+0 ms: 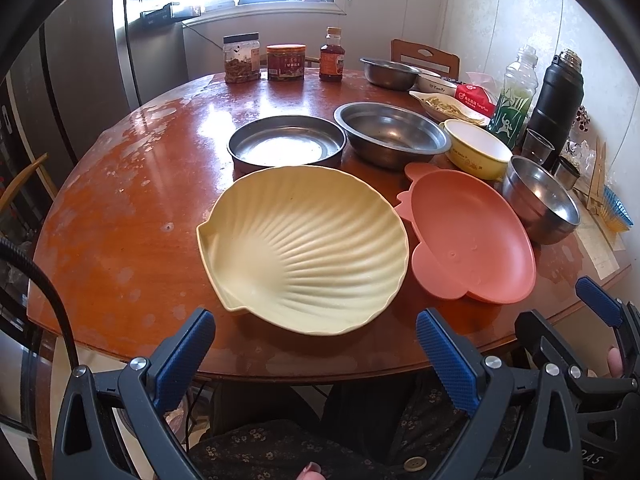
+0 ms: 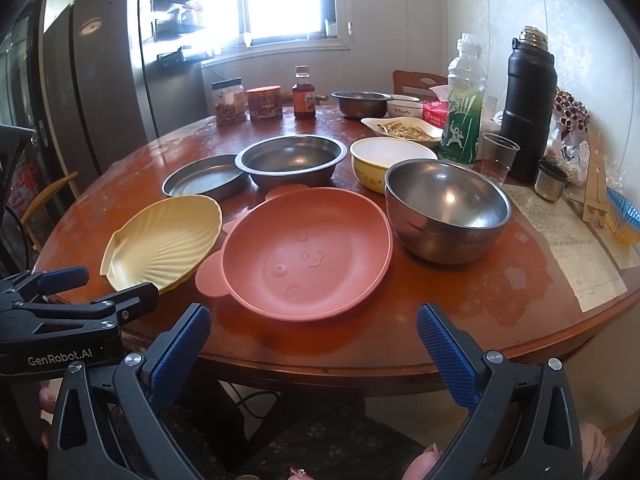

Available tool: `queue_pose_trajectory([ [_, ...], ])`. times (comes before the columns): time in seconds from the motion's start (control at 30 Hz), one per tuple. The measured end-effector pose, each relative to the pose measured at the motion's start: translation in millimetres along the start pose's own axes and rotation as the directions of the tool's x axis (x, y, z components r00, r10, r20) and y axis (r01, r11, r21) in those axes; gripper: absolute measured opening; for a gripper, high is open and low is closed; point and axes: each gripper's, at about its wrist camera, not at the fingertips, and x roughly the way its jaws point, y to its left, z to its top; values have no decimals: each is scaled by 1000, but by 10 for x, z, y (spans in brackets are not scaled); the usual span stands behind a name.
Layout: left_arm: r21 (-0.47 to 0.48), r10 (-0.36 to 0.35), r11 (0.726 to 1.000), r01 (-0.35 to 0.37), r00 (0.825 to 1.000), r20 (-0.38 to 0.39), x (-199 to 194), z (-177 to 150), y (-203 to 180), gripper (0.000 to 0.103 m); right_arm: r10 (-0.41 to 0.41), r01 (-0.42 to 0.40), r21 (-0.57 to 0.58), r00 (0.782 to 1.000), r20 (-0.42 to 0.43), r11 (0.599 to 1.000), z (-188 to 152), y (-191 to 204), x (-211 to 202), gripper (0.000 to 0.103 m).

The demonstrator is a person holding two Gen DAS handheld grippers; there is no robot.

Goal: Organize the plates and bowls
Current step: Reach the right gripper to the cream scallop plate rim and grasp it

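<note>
A cream shell-shaped plate (image 1: 304,248) (image 2: 168,240) lies near the front edge of the round wooden table (image 1: 120,208). A pink bear-shaped plate (image 1: 472,236) (image 2: 308,252) lies to its right. Behind them stand a flat steel pan (image 1: 286,144) (image 2: 204,178), a wide steel bowl (image 1: 392,132) (image 2: 292,160), a yellow bowl (image 1: 476,148) (image 2: 388,156) and a deep steel bowl (image 1: 540,200) (image 2: 446,206). My left gripper (image 1: 316,344) is open and empty, just short of the shell plate. My right gripper (image 2: 314,340) is open and empty before the pink plate.
At the back stand jars (image 1: 242,58), a sauce bottle (image 1: 332,56), another steel bowl (image 1: 390,72) and a dish of food (image 2: 404,128). On the right are a green bottle (image 2: 462,112), a black flask (image 2: 528,108), a plastic cup (image 2: 498,156) and papers (image 2: 572,240).
</note>
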Motion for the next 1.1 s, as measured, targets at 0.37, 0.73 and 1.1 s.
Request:
queue_pose_trajectory([
  [0.37,-45,15,999,-15,1000,9,-59,84,279,102,64,-64,8,998,-8,998,84,82,-32,103],
  [0.73,-67,65,996,-64,998,6,-3,381,868,102,266,-269,5,949,-167,963,226,549,108,103],
  [1.1,98,-21,995,25,999,-35,380,754,894,101,353,-328,134,889,-292,935,211,805,435,98],
])
